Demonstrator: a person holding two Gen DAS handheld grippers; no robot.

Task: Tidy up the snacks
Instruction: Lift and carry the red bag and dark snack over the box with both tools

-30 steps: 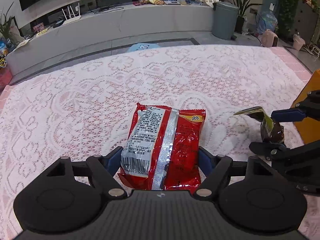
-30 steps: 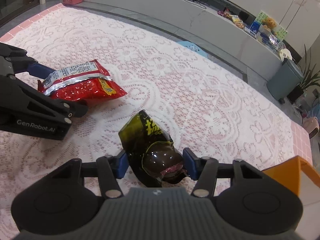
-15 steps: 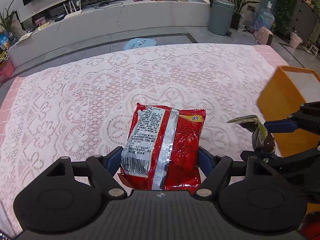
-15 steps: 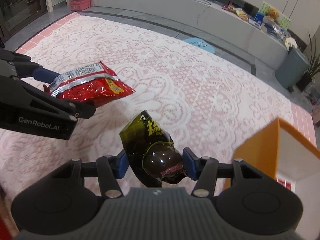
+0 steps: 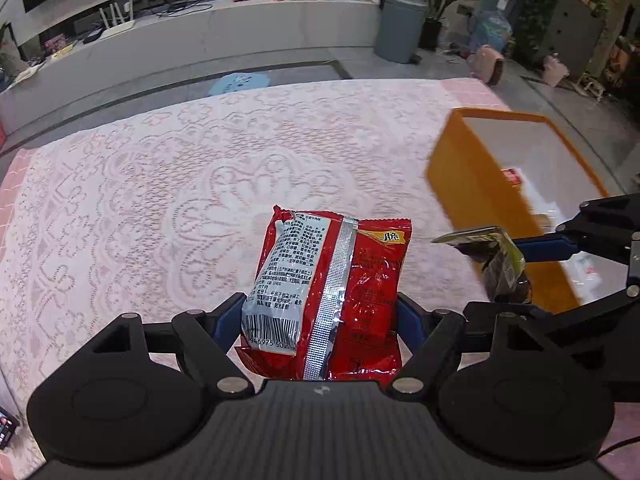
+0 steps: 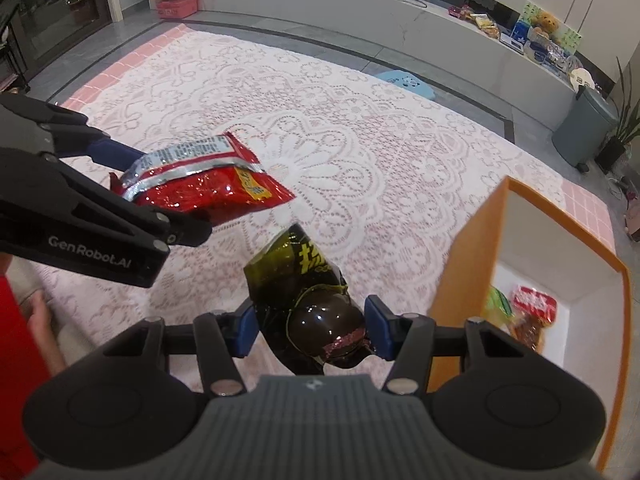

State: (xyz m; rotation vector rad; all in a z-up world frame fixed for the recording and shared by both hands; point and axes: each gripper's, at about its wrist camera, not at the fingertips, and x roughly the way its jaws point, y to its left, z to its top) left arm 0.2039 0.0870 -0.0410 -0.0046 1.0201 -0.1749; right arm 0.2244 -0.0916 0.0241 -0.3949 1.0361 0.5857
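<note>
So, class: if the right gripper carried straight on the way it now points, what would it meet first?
Probably the lace tablecloth. The right gripper, shut on the dark snack packet, points steeply down at bare cloth; the orange box lies off to its right. Depth is hard to judge.

The snack bag (image 5: 328,300) in the middle of the left wrist view is red, with a silver stripe, a grey-white text panel with a black barcode, and a small yellow label. The second bag (image 6: 308,304), at the lower centre of the right wrist view, is dark olive-brown with yellow characters. The tablecloth (image 5: 160,200) is white lace with flower patterns over pink. The box (image 6: 472,264) at the right is orange outside and white inside.
</note>
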